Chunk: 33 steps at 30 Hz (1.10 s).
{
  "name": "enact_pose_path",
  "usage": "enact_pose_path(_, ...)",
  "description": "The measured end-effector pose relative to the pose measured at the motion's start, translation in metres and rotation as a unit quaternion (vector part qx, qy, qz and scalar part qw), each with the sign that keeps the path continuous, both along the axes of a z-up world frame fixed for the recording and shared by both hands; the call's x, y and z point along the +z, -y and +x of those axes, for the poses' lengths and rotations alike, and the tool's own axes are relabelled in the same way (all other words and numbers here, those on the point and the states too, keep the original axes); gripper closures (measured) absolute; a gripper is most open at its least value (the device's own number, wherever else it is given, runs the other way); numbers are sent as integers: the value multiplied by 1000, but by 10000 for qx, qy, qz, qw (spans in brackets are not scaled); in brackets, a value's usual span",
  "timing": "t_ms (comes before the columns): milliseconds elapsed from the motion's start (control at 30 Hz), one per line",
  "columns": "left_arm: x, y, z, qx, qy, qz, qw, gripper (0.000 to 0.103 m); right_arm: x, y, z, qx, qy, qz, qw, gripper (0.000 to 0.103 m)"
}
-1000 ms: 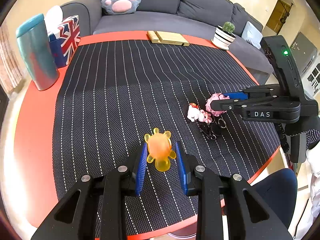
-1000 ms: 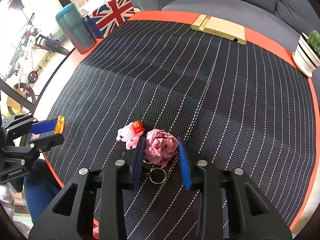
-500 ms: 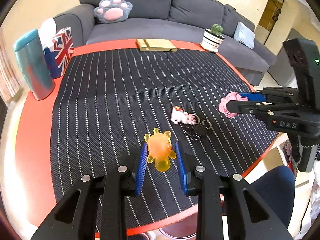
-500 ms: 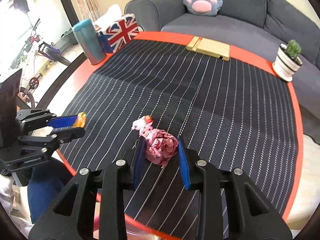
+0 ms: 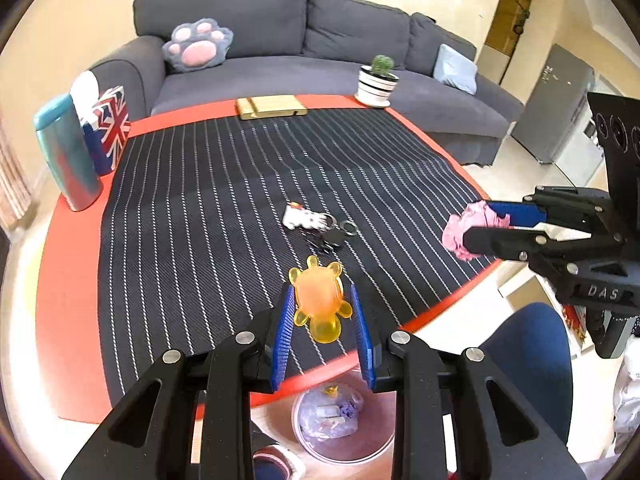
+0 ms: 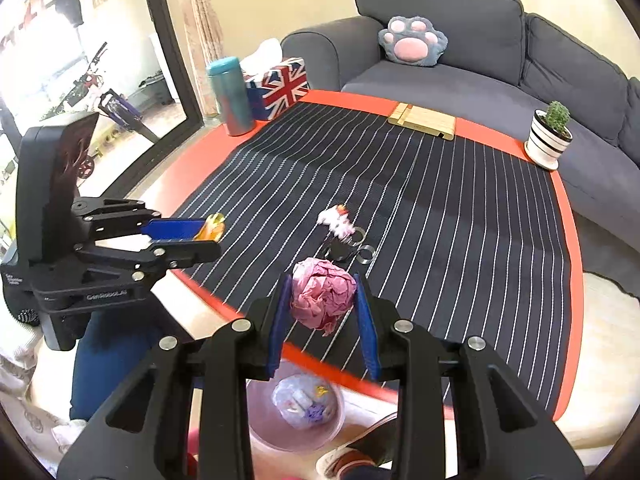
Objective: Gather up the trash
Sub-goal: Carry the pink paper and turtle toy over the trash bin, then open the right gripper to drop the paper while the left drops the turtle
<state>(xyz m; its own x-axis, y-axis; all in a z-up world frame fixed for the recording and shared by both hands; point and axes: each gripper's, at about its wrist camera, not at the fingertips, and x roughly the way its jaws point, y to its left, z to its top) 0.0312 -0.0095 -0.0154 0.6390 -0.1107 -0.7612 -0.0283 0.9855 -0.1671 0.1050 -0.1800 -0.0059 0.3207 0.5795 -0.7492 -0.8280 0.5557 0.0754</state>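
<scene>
My left gripper (image 5: 322,308) is shut on a translucent orange bear-shaped toy (image 5: 320,304), held above the near edge of the table. My right gripper (image 6: 322,300) is shut on a crumpled pink paper ball (image 6: 322,296), also lifted over the near table edge. Each gripper shows in the other's view: the right gripper (image 5: 476,226) with the pink paper ball (image 5: 460,232), and the left gripper (image 6: 206,236) with the orange toy (image 6: 212,228). A pink waste bin (image 5: 340,452) (image 6: 292,432) lined with a bag of trash stands on the floor below the table edge.
A keychain with a white-and-pink figure (image 5: 302,218) and black key fob (image 5: 334,236) lies on the striped mat (image 5: 200,200). At the far rim stand a teal tumbler (image 5: 66,152), a flag tissue box (image 5: 108,128), a wooden stand (image 5: 272,106) and a potted cactus (image 5: 378,80). A blue chair (image 5: 528,360) stands near the bin.
Both grippers have lifted and pulled back toward the near table edge with their loads. The pink paper ball came up off the mat by the keychain. The bin has come into view below.
</scene>
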Motion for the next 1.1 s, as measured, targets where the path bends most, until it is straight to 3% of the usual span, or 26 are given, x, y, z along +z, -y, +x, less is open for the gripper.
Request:
enact_pose_path(333,-7,22,-35,-279,-14,42,9996,75,-15,32,-45,92,-139,79,9998,72)
enact_pose_path(767,-21,39,-66,-410,-55,-90,9991,75,-50,35,-78,439,-513,19,9977,71)
enact_pose_path(833,-22,40,-69,-417,-64,-94,9991,75,-51,34,-80,465,-546,57,9974,66)
enact_pose_path(867,-23,41,-70,-419,-65,-93,9991,75,-52,34,-79,466,-560,72,9973,59)
enact_pose_path(933,-24,41,-71,-413,-66,-91,9991,75,-53,35,-78,412,-547,111,9976,31)
enact_pose_path(1033,-25,40,-72,-405,-67,-95,9991,75,-53,37,-76,295,-542,148,9980,17)
enact_pose_path(1100,-26,40,-72,-415,-77,-103,9991,75,-52,39,-74,219,-505,140,9984,16)
